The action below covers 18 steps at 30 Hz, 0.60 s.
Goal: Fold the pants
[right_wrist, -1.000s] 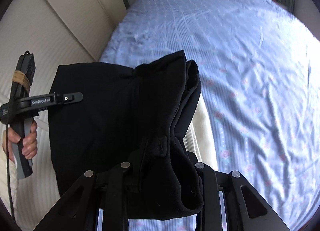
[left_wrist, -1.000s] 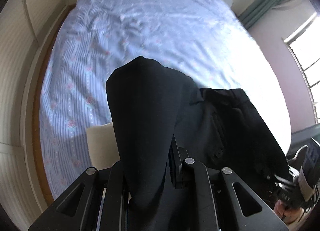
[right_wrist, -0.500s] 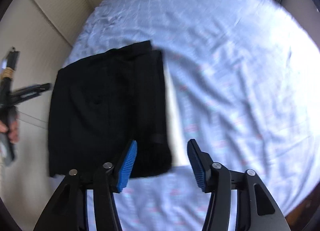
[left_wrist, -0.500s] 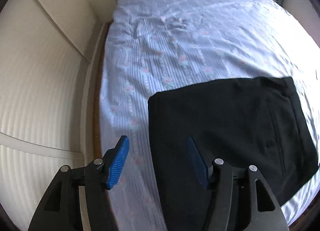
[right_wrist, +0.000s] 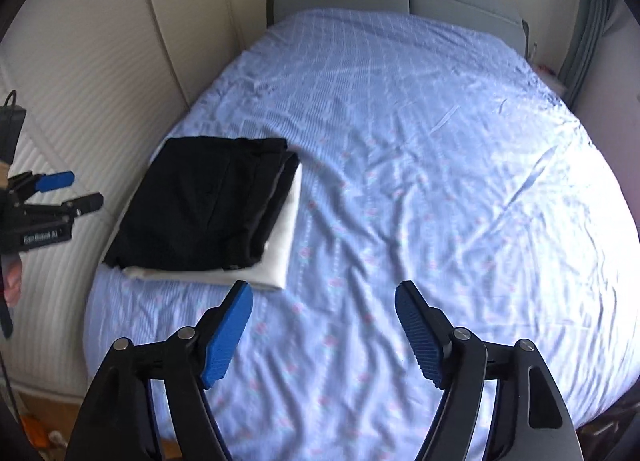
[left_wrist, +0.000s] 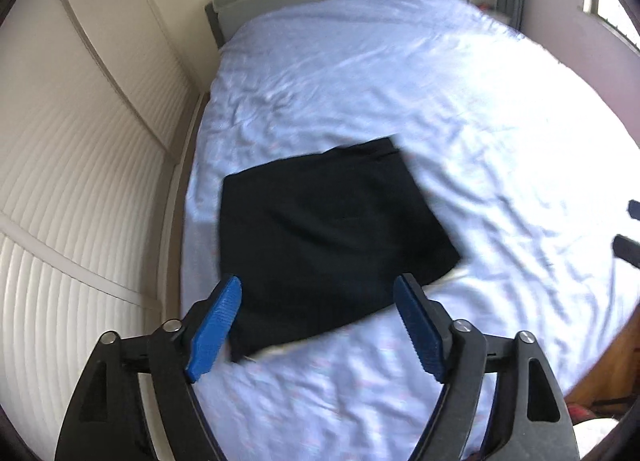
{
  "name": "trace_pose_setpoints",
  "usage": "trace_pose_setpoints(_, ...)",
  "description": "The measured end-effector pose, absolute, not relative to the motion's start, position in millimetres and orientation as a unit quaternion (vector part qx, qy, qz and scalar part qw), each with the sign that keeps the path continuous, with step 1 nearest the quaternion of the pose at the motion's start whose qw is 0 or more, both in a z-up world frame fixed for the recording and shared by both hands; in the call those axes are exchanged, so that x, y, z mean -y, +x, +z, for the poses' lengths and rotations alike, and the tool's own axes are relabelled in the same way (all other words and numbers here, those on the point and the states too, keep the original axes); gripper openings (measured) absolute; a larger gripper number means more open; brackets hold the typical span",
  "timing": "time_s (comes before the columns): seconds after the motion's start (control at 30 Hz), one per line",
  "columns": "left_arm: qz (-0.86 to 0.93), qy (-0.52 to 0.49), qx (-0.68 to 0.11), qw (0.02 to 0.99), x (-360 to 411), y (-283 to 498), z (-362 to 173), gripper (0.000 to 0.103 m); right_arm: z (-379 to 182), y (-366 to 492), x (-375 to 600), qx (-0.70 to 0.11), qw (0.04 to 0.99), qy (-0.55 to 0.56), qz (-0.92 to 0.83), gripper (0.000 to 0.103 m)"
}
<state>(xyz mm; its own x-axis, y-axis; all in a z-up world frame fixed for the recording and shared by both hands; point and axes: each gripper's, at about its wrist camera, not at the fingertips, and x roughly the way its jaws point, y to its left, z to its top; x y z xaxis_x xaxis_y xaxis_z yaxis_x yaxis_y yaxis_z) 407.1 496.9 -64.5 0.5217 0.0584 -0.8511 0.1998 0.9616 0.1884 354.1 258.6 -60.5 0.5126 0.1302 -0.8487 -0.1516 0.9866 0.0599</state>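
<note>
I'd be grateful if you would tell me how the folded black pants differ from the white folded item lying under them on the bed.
The black pants lie on top; the white folded item lies beneath, directly on the blue bedsheet. The pants are dark and show layered edges along one side; the white item looks smooth and pale. The pants show in full, the white item only as a strip along two edges. Both are folded flat, roughly rectangular, near the bed's corner.
</note>
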Motion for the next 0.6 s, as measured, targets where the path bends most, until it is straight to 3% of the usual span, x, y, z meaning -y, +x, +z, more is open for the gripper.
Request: trace_pose_setpoints(0.6, -0.028, 0.028, -0.398, 0.916, -206, 215, 46, 0.101, 54, 203, -6, -0.384, 0.917, -0.003, 0.108, 0.081)
